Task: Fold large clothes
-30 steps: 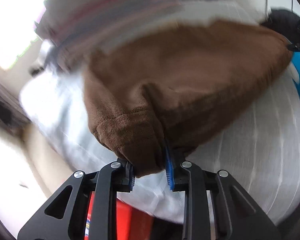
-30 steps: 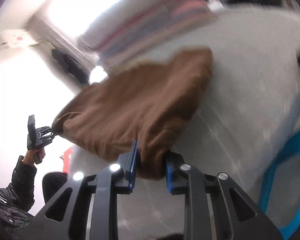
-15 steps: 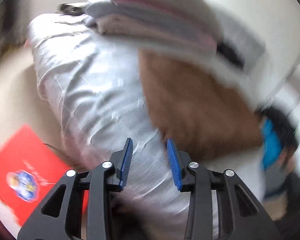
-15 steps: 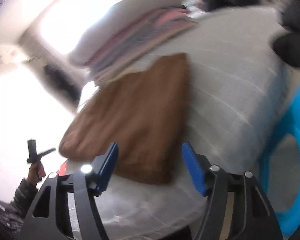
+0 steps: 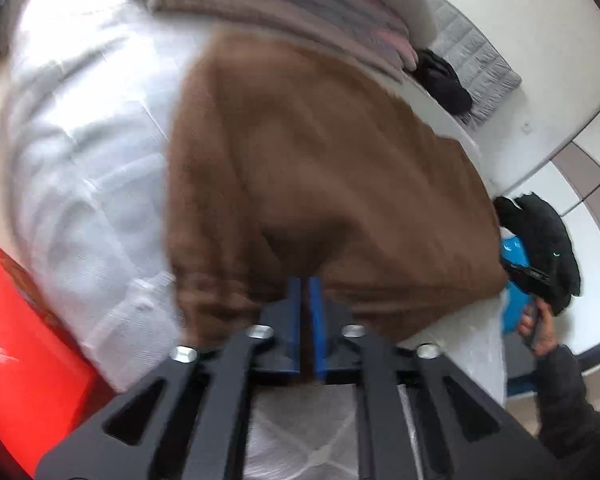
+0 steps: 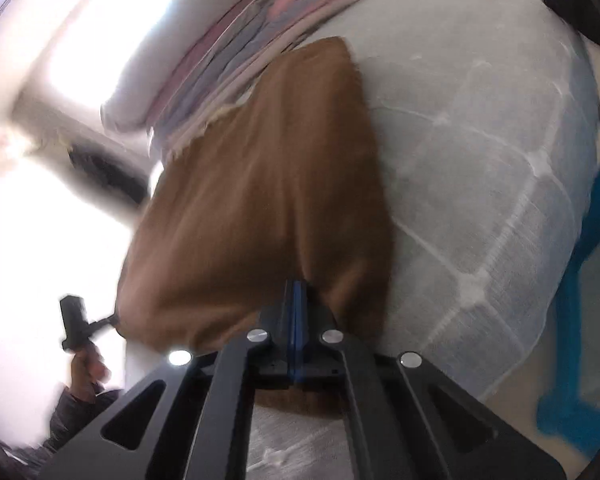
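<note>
Now, through the left wrist camera, we are seeing the left gripper (image 5: 305,322), whose blue pads stood apart over bare bedding half a second ago, having just closed on the near hem of the brown garment (image 5: 320,168); the cloth is puckering up into the narrow slit between its jaws, so we are reading it as clamped on that edge. The garment is lying spread across the white mattress (image 5: 80,152), reaching away from the gripper toward the stack of folded clothes (image 5: 284,4) at the far side. Through the right wrist camera, we are finding the same change: the right gripper (image 6: 297,320), wide open half a second ago, is now pinched shut on the garment's near edge, close to its right-hand corner. Off to the left there, the left gripper is biting the opposite near corner. To us this is looking like a fresh re-grip of the near edge, readying the next fold.
</note>
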Available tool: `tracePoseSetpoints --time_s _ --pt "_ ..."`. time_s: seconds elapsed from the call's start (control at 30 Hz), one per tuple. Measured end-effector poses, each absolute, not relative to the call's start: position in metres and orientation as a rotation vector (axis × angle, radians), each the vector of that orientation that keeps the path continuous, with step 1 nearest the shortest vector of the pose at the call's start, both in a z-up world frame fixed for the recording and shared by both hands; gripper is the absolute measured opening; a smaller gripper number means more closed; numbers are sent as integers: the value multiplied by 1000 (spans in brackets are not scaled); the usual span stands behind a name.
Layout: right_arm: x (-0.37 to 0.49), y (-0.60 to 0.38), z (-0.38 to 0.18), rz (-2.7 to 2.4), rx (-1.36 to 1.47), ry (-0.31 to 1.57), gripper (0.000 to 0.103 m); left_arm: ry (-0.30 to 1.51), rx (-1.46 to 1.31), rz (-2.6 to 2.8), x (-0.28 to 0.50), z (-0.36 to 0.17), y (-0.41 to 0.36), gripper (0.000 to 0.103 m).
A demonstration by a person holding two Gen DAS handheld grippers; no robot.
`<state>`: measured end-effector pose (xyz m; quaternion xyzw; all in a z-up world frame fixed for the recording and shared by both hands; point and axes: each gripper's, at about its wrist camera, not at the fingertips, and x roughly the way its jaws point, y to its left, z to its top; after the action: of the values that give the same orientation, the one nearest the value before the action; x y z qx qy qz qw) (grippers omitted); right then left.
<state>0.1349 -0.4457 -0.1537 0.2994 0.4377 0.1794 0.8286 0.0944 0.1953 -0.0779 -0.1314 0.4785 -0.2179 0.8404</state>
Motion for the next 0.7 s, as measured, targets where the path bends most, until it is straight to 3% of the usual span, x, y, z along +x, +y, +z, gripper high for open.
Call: tracePoseSetpoints --time_s 0.03,0.07,0.1,0.13,0.2,0.23,0.27,0.33,0.47,0.7 --pt "134 -442 -149 390 612 918 7 1003 -303 -483 92 -76 198 6" --pt "129 -437 -141 414 601 903 12 998 -338 -501 88 -73 202 8" --pt "129 -434 -137 433 608 891 38 989 -362 -524 84 -69 203 10" --pt "123 -434 -128 472 643 842 70 971 -374 -542 81 -65 204 17" --pt "116 -436 -114 464 659 775 85 901 -387 -562 70 -53 200 42" --pt "117 -436 -113 459 664 770 86 853 -389 -553 67 -46 199 64" --pt "122 -435 -120 435 665 810 86 815 -386 -525 65 -40 196 78" --pt "128 -432 -141 398 667 917 86 800 -365 -463 60 -39 184 86" --pt "130 -422 -141 338 661 937 87 851 -302 -415 66 -47 170 86" --pt "92 -404 -94 383 731 872 88 788 -166 -395 63 -41 137 86"
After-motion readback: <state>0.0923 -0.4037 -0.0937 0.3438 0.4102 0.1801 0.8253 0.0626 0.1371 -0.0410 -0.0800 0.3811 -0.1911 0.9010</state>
